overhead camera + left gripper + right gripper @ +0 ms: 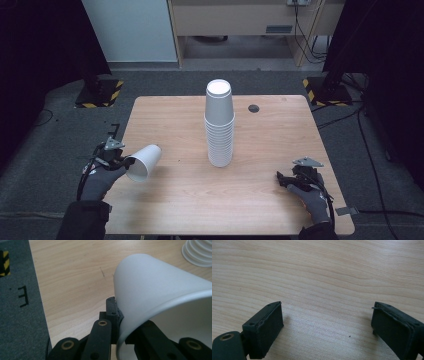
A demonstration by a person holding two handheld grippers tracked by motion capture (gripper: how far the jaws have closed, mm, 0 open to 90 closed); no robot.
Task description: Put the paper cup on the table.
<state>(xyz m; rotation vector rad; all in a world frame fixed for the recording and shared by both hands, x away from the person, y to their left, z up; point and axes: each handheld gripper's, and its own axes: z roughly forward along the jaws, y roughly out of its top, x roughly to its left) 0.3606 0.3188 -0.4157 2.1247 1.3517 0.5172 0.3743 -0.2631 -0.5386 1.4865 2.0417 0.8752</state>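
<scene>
Left tool (117,322) pinches cup (145,161) rim; right tool (327,325) gapes empty. Carry it toward stack (219,125) at 2 o'clock, mouth down.

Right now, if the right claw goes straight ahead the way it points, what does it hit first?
Probably nothing: the right claw, jaws open, points left over bare table. The cup stack looks clear of that line, though depth is unclear.

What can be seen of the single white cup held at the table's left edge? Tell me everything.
The single white paper-like cup is plain, smooth and tapered, with a rolled rim. It lies tilted on its side above the light wooden table, open mouth toward the person. The left gripper pinches its wall at the rim, one jaw outside, one inside. It stands apart from the tall stack of white cups.
</scene>
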